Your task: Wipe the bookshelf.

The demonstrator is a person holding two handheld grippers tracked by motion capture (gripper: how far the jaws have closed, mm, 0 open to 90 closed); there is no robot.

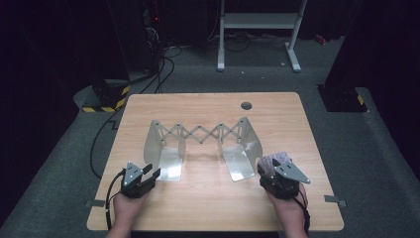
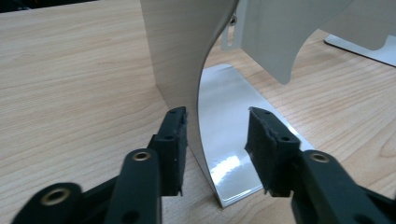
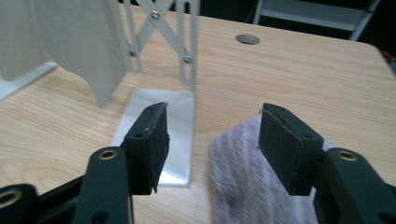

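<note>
Progress looks early: the expandable metal rack [image 1: 203,141] stands stretched out mid-counter, left gripper [image 2: 217,140] jaws parted around its left foot plate [image 2: 229,140] without pinching, right gripper [image 3: 212,140] jaws apart over a purplish cloth [image 3: 247,182].

silver metal rack [image 1: 171,148], purple-speckled cloth [image 3: 252,182], light wood-grain table [image 1: 208,198].
</note>
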